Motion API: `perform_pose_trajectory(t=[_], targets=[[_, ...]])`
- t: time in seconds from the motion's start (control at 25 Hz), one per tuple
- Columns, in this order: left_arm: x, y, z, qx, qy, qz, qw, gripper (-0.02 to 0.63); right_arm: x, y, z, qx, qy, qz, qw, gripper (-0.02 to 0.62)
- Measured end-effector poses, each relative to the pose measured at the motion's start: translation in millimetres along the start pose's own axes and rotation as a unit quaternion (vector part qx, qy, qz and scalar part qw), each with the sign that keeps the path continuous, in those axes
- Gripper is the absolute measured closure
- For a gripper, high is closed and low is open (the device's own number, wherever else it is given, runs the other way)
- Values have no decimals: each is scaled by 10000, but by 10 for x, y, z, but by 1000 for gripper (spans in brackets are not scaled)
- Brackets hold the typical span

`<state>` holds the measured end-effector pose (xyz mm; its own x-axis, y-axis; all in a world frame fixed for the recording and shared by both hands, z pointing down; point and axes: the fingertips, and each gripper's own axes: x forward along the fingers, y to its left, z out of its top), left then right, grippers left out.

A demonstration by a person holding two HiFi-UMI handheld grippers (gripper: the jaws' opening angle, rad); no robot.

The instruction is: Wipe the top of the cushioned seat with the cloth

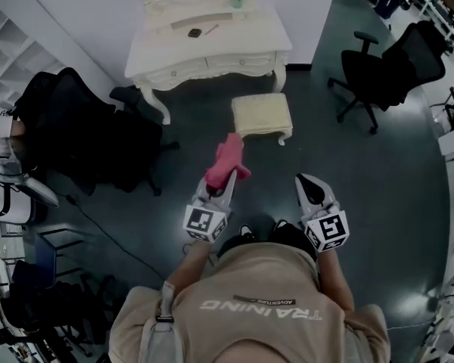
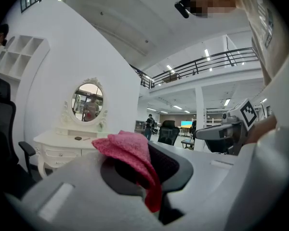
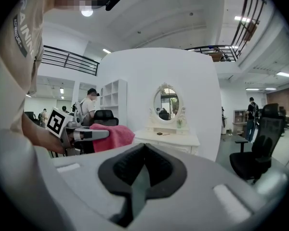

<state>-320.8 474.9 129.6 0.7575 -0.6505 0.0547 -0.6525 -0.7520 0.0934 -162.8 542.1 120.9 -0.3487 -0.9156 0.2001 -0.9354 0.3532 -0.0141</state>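
All 3 views share the dresser (image 1: 242, 40) (head view from above).

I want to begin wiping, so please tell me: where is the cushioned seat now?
In the head view, the cushioned seat stands on the floor before the white dressing table, ahead of the left gripper that holds the pink cloth.

Dark grey floor (image 1: 386, 203). White dressing table (image 1: 212, 48) with oval mirror (image 3: 167, 102) at 12 o'clock against white wall (image 1: 83, 10). Black office chair (image 1: 393, 70) at 2, second black chair (image 1: 83, 127) at 9. White shelving (image 1: 7, 40) at 10.
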Motion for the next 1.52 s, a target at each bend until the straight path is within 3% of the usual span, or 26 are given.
perform_pose_trajectory(t=[0.24,0.76,1.12,1.52], targets=[[96,78,-111,-81,173,-4,9998,568,137,-30,-127,127,139,78,9998,594],[982,74,116,252,182,429,9986,568,584,-1005,5,117,-156,526,9984,594],[1550,25,118,-164,230,871,9958,568,851,-1649,-8,187,-65,1004,9947,594],[1784,98,30,-228,354,1177,9922,568,1139,-1885,-28,191,-3,1350,9907,594]])
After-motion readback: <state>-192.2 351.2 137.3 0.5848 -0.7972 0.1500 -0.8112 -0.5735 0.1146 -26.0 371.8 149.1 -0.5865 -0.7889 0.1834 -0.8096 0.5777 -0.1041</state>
